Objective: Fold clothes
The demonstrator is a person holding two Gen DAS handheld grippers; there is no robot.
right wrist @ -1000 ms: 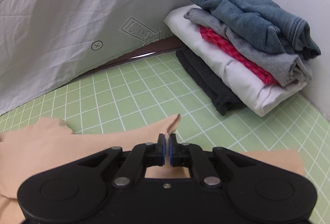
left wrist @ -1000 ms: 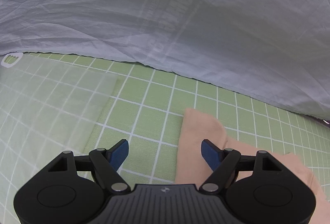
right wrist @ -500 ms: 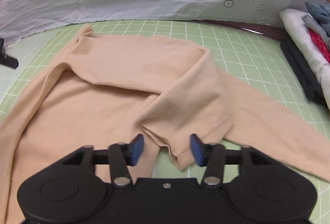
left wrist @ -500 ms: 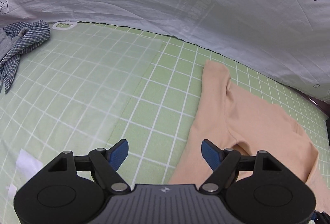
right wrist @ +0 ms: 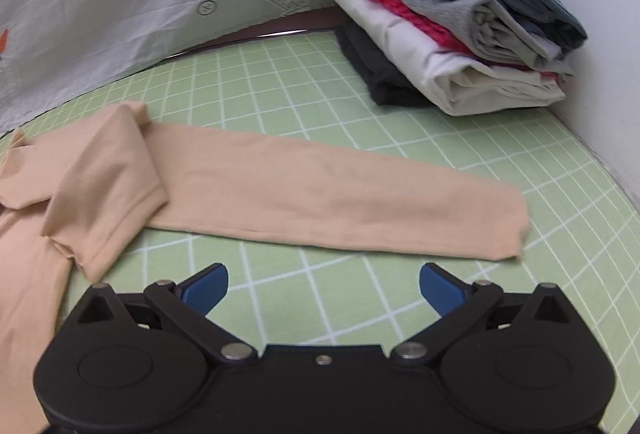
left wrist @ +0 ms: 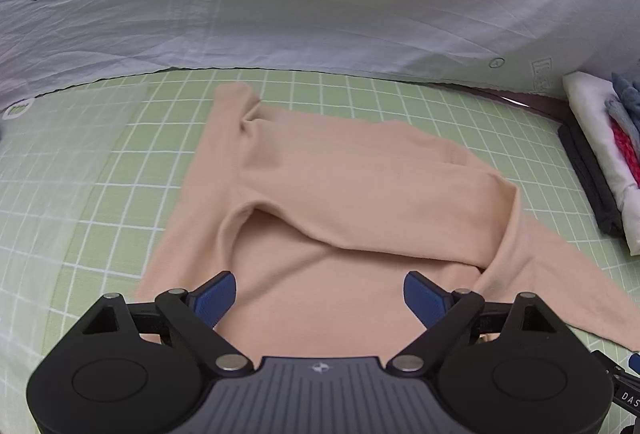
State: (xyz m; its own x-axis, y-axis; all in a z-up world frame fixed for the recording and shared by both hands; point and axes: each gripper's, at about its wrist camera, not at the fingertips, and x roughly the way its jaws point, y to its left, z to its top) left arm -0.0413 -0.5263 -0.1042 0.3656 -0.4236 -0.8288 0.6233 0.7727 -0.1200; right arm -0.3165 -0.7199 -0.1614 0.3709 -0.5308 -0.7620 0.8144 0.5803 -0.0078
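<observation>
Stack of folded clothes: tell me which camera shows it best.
The right wrist view. There the stack of folded clothes shows whole in the corner: blue on top, then grey, red, white and dark layers. The left wrist view catches only its edge, cut off at the right border.

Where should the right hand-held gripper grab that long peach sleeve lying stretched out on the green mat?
Probably at the sleeve's cuff end, coming from above its near edge. It lies flat and single-layered there, clear of the folded pile.
</observation>
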